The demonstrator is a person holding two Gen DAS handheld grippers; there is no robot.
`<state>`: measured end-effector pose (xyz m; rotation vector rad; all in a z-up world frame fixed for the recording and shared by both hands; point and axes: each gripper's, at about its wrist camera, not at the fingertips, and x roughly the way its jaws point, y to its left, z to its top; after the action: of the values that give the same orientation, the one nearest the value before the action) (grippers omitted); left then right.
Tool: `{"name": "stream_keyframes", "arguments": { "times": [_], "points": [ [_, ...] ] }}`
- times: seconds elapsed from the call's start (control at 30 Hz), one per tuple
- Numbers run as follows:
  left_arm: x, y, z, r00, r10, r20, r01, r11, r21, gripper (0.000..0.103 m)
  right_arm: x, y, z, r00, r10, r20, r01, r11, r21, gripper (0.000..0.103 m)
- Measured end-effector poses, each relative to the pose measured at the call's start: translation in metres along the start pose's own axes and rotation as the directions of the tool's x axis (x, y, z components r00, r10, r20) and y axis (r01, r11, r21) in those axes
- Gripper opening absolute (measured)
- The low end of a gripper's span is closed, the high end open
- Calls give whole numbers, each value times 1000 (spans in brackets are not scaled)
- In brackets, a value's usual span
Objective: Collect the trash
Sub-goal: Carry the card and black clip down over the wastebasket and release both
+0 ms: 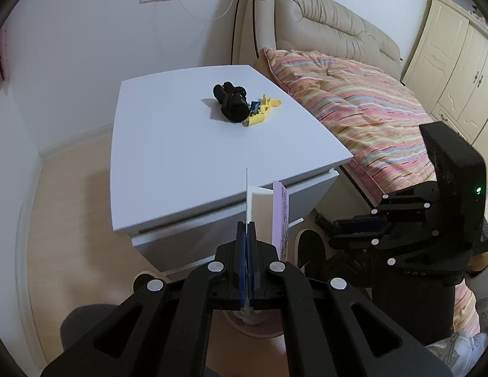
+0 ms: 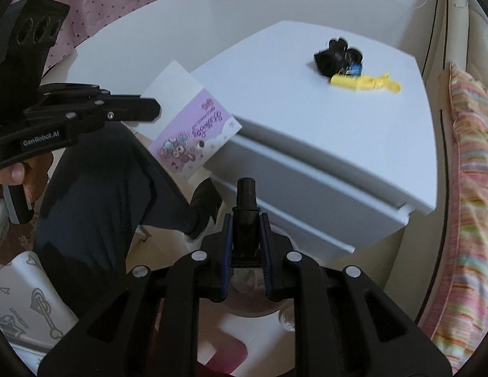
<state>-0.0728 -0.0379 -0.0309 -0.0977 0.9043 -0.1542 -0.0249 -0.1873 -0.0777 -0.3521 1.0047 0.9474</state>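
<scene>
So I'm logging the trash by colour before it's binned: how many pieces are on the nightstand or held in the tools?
Black: 2, clump on the nightstand, tube in the right tool
Yellow: 1, wrapper
Blue: 1, scrap
White and purple: 1, card in the left tool
Total: 5

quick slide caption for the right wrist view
Right gripper shut on a black tube, left gripper holding a purple card beside the white nightstand.
</scene>
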Motion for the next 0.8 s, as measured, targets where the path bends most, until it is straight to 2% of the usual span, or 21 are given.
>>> {"name": "stream_keyframes", "arguments": {
  "times": [0.3, 0.4, 0.47, 0.53, 0.57, 0.63, 0.8],
  "points": [
    [-6, 5, -6, 1000, 15, -2, -15, 1000, -8, 0, 18, 6, -6, 999, 40, -33, -40, 999, 1, 16],
    [-7, 6, -6, 1000, 19, 2, -19, 1000, -6, 0, 24, 7, -5, 999, 30, -44, -31, 1000, -6, 18],
    [-6, 6, -6, 1000, 19, 0, -19, 1000, -6, 0, 26, 4, -5, 999, 17, -47, -17, 1000, -5, 33],
    [-5, 6, -6, 1000, 18, -2, -18, 1000, -3, 0, 26, 2, -5, 999, 8, -35, -7, 1000, 8, 74],
    [-5, 5, -6, 1000, 18, -4, -18, 1000, -1, 0, 25, 1, -5, 1000, 5, -23, -5, 1000, 14, 83],
    [-4, 5, -6, 1000, 14, -7, -14, 1000, 0, 0, 21, -1, -4, 1000, -5, 4, 5, 1000, 24, 92],
    [-3, 1, -8, 1000, 3, -15, -3, 1000, 12, 0, 18, -5, -4, 1000, -20, 3, 20, 999, 49, 96]
  ]
}}
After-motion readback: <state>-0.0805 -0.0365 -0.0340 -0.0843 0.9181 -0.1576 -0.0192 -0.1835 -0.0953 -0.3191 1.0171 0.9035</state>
